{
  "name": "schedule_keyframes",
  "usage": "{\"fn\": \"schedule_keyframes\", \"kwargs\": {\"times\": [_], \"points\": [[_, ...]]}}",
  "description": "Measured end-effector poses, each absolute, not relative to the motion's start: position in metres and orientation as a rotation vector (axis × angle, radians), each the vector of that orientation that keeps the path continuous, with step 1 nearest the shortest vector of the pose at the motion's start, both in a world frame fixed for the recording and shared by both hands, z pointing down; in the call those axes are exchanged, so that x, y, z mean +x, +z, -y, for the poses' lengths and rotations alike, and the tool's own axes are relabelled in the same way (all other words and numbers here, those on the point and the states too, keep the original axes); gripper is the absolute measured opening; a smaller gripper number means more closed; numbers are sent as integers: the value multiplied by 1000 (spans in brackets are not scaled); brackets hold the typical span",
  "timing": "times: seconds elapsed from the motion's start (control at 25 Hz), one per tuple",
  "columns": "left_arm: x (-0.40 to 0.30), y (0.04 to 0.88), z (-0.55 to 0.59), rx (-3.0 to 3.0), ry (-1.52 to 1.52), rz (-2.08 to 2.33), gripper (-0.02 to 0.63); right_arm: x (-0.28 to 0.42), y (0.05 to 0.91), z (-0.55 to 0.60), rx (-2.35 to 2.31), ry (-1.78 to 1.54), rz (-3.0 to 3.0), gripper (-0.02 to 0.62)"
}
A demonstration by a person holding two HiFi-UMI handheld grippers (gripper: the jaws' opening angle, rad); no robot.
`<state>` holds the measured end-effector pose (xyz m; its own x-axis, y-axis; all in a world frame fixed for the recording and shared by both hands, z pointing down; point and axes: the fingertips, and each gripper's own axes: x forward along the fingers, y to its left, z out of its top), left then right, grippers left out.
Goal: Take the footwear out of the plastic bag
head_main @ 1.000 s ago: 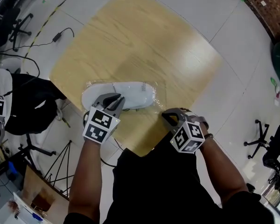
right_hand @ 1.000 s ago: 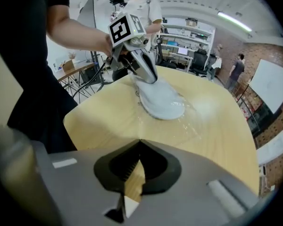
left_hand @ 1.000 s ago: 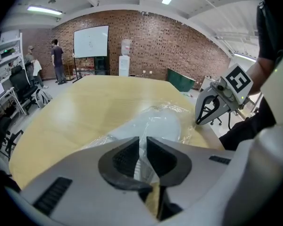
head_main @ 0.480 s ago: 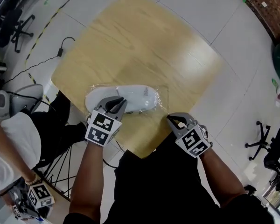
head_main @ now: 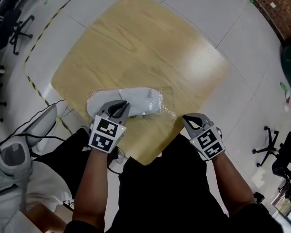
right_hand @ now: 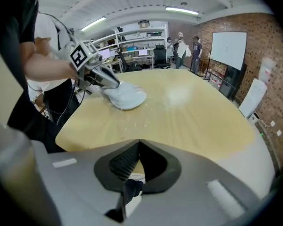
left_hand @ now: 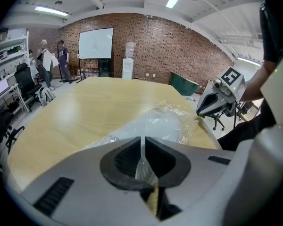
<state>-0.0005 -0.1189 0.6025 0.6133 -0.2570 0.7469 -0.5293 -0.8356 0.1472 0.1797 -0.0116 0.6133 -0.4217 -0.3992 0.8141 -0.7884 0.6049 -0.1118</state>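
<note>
Overhead, a rounded white shoe (head_main: 136, 100) lies inside a crinkly clear bag (head_main: 167, 110) on the pale wooden table (head_main: 150, 42). The left gripper (head_main: 118, 108) view shows ribbed pads pinching the thin film. The right gripper (right_hand: 139, 144) view shows jaws pressed together, empty.

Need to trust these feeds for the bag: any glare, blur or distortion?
Head view: sharp; bright sheen on the table, clear of the bag. Left gripper view: bowed edges, dark corners; the shoe looks hazy through wrinkled, glinting plastic. Right gripper view: same bowing, a pale glare spot on the table, right edge soft.
</note>
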Motion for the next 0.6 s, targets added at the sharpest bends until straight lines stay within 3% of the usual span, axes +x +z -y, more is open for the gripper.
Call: {"fn": "schedule_keyframes", "kwargs": {"times": [0.16, 0.48, 0.52, 0.6], "points": [[1, 597, 121, 2491, 1053, 653, 34, 177, 603, 51, 1000, 646, 2083, 5], [12, 592, 118, 2520, 1120, 632, 31, 187, 622, 142, 1025, 713, 2035, 124], [12, 591, 119, 2521, 1128, 632, 29, 186, 624, 147, 1011, 730, 2036, 123], [11, 591, 122, 2516, 1135, 639, 26, 186, 624, 154, 999, 745, 2050, 61]]}}
